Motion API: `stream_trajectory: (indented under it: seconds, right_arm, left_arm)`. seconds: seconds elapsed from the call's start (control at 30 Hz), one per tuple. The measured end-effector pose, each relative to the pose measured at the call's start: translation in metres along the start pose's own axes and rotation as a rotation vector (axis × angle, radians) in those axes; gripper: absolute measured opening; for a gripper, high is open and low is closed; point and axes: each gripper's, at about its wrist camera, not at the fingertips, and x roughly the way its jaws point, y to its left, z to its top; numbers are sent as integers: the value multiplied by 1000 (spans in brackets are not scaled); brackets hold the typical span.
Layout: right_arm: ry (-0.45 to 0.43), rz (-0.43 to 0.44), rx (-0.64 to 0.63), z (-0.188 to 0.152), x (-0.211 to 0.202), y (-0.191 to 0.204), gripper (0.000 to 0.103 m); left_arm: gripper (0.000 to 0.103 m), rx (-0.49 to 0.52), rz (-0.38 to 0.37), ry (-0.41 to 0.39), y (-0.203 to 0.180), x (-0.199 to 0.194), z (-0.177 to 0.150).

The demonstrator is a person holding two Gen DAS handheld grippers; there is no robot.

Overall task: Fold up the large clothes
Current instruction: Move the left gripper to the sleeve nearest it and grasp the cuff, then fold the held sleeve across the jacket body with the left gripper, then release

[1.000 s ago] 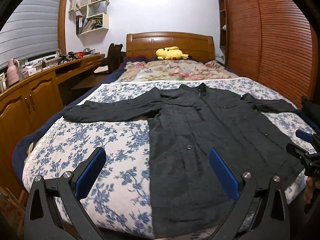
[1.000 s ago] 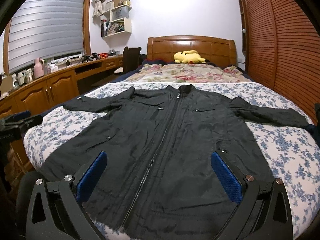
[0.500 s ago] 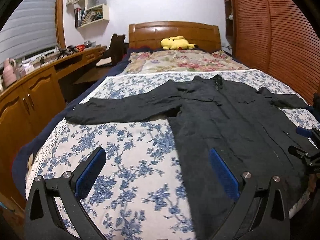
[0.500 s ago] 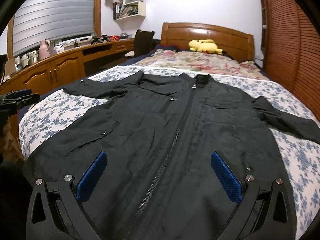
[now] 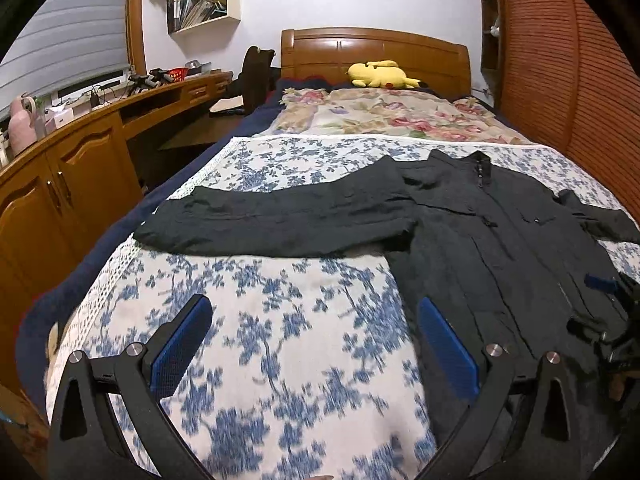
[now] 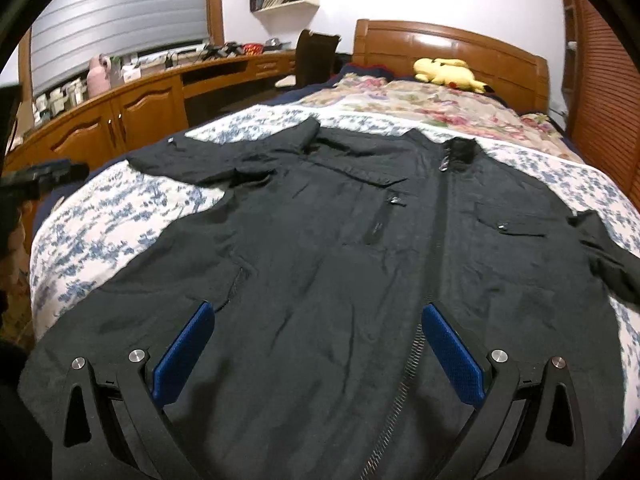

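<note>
Left claw [image 5: 314, 334]: jaws wide, nothing held, hovering over bare floral bedspread [image 5: 280, 344] near the foot of the bed, just left of the jacket [image 5: 500, 248] hem edge. In the left wrist view the jacket is seen laid flat, front up, zipped, collar twd the headboard [image 5: 376, 46]. Left sleeve [image 5: 276, 220] is stretched out sideways, cuff near the bed's left edge. Right claw [image 5: 600, 308] is partly visible at frame right, over the jacket's lower body.

Judged step: approach for 1st fold, nothing grasped yet. For a clean fold the left sleeve should be taken near the cuff, one layer pair only, bedspread not pinched with it, then carried across the chest w/o dragging the body.

Right wrist view: right claw [image 6: 318, 346] jaws also wide, empty, low over the jacket's lower front, zipper [image 6: 434, 240] running just inside the right pad. Contact w/ fabric can't be told. Right sleeve [image 6: 612, 256] lies off to the right, partly bunched; should be flattened before folding. Hem corner grip is better than mid-panel: mid-panel pinch would likely wrinkle the thin fabric. Left claw [image 6: 44, 174] is glimpsed at frame left.

Plush toy [image 6: 450, 72] and quilt [image 6: 420, 102] are well clear.
</note>
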Motion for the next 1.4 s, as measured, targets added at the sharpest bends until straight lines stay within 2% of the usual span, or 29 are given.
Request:
stream_trajectory:
  seconds: [0.17, 0.33, 0.43, 0.53, 0.7, 0.87, 1.03, 1.27, 1.33, 1.37, 1.4]
  right_arm:
    - [64, 29, 18, -10, 10, -11, 103]
    - [51, 66, 89, -15, -4, -33, 103]
    - [47, 74, 119, -16, -6, -42, 103]
    - [41, 77, 124, -18, -8, -43, 103]
    - [39, 70, 106, -18, -8, -35, 103]
    - [37, 69, 95, -10, 2, -31, 103]
    - [40, 73, 95, -10, 2, -32, 103]
    - [39, 73, 96, -8, 3, -31, 103]
    - [39, 73, 98, -9, 3, -31, 103]
    - [39, 74, 99, -9, 4, -30, 103]
    - [39, 74, 99, -9, 4, -30, 103]
  left_arm:
    - [103, 16, 11, 4, 1, 27, 17]
    - [103, 12, 3, 2, 7, 61, 35]
    - [103, 5, 1, 40, 11, 85, 41]
    - [103, -27, -11, 94, 18, 110, 44]
    - [103, -146, -57, 210, 41, 149, 45]
    - [101, -225, -65, 242, 55, 169, 41]
    - [73, -321, -100, 310, 67, 190, 33]
    - [61, -391, -96, 316, 72, 205, 35]
    - [43, -400, -86, 311, 73, 208, 38]
    - [38, -400, -82, 308, 74, 210, 39]
    - [25, -402, -81, 306, 75, 212, 40]
